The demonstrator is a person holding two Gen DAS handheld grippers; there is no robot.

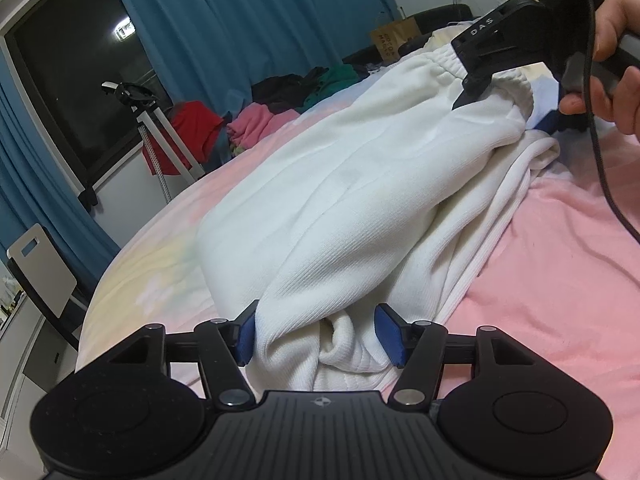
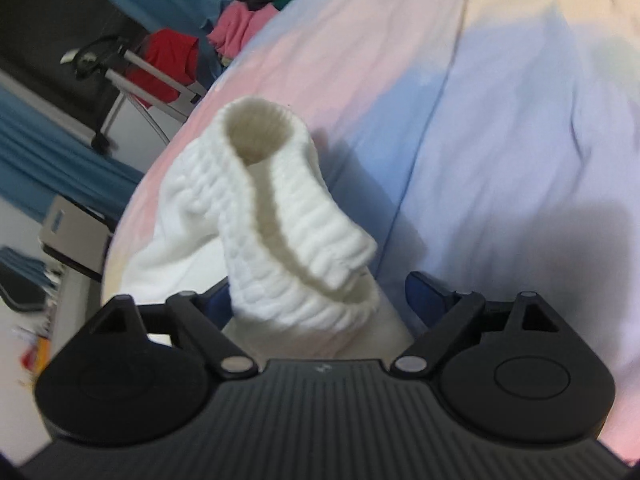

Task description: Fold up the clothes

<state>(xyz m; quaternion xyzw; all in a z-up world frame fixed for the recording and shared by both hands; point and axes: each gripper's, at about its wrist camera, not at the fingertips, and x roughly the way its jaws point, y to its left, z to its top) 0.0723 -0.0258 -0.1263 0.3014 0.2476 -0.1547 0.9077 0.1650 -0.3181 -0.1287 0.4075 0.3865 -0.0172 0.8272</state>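
White trousers (image 1: 360, 184) on bed (image 1: 560, 280).
Left gripper (image 1: 320, 336) clamps bunched cuff end; right gripper (image 2: 320, 300) wide open, ribbed waistband (image 2: 280, 220) loose between fingers.

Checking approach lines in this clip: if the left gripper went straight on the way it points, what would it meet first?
The white garment: its bunched end already lies between the left gripper jaws, so it would push straight into that cloth.
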